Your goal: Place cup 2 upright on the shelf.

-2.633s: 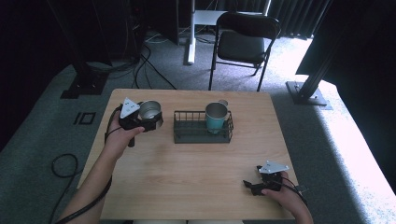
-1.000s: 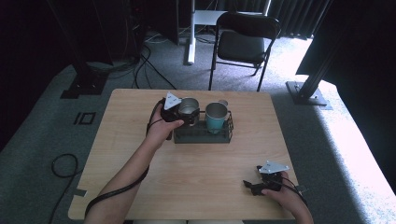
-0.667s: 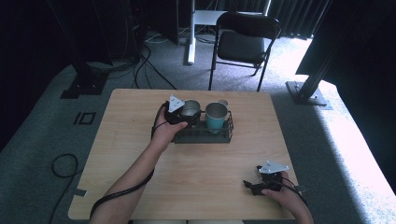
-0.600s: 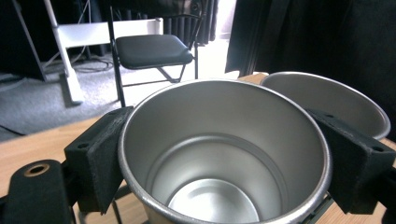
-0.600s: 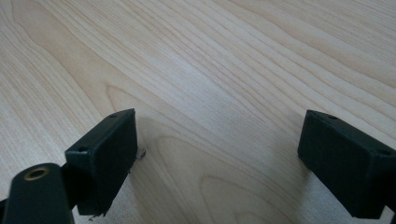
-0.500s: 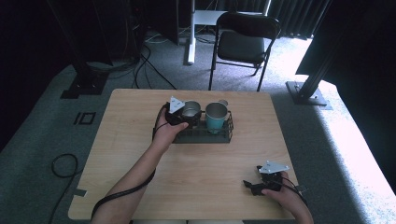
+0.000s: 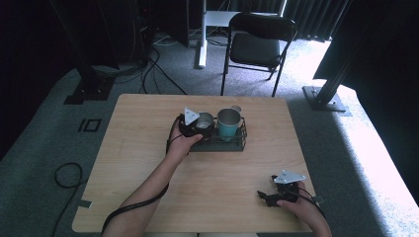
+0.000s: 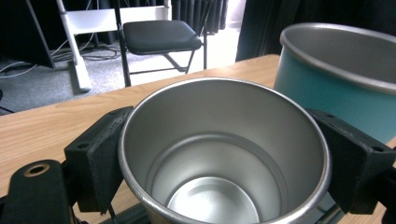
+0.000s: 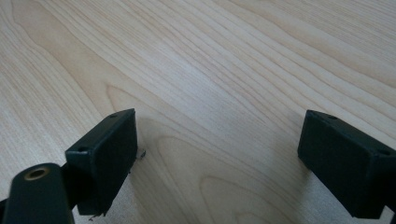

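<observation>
— Steel cup (image 8: 224, 154): where is it?
— I have my left gripper (image 7: 196, 124) clamped on its sides, at the wire rack's (image 7: 221, 144) left end beside the teal cup (image 7: 229, 123).
— Right gripper (image 9: 233, 163)?
— Jaws spread, empty, low over the table (image 7: 138, 148).

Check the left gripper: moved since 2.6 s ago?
Yes. The left gripper, shut on the steel cup, has gone right along the table's far side, from well left of the wire basket to its left end, beside the teal cup.
</observation>
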`<state>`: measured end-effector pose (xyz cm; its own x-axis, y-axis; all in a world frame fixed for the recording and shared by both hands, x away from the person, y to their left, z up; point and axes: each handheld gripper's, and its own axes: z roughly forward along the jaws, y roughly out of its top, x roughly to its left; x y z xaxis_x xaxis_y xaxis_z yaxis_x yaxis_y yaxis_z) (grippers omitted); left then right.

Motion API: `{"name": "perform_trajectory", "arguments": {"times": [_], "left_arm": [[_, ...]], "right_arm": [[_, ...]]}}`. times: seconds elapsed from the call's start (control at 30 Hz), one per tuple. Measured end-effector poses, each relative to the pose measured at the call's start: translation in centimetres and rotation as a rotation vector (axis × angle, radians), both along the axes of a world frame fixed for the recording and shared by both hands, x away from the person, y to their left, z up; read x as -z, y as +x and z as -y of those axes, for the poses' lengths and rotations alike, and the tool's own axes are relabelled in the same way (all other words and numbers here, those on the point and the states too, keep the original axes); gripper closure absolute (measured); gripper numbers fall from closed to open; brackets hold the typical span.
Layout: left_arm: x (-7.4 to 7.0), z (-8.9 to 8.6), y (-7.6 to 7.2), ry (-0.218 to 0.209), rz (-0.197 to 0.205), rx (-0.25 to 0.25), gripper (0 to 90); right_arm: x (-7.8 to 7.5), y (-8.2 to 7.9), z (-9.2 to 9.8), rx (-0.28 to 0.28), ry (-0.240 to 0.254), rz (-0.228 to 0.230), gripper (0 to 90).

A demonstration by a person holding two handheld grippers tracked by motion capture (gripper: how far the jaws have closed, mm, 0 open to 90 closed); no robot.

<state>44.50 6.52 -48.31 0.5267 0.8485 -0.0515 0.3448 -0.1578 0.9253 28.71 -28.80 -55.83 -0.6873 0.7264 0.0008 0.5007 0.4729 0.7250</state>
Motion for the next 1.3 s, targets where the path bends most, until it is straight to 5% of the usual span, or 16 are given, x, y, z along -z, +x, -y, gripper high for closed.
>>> {"name": "perform_trajectory", "arguments": {"times": [0.5,0.57,0.73,1.3], "left_arm": [[0.5,0.2,-0.4,0.027,0.022,0.015,11.9],[0.2,0.2,-0.5,-0.012,0.026,0.046,8.9],[-0.4,0.1,-0.8,0.030,0.037,0.063,2.7],[-1.9,-2.7,-2.2,-0.001,0.026,0.030,2.7]], "right_arm": [[0.0,0.0,0.0,0.000,0.001,0.000,11.5],[0.0,0.0,0.0,0.001,0.001,-0.001,11.5],[0.0,0.0,0.0,0.001,0.000,-0.001,11.5],[0.0,0.0,0.0,0.001,0.000,0.000,11.5]]}}
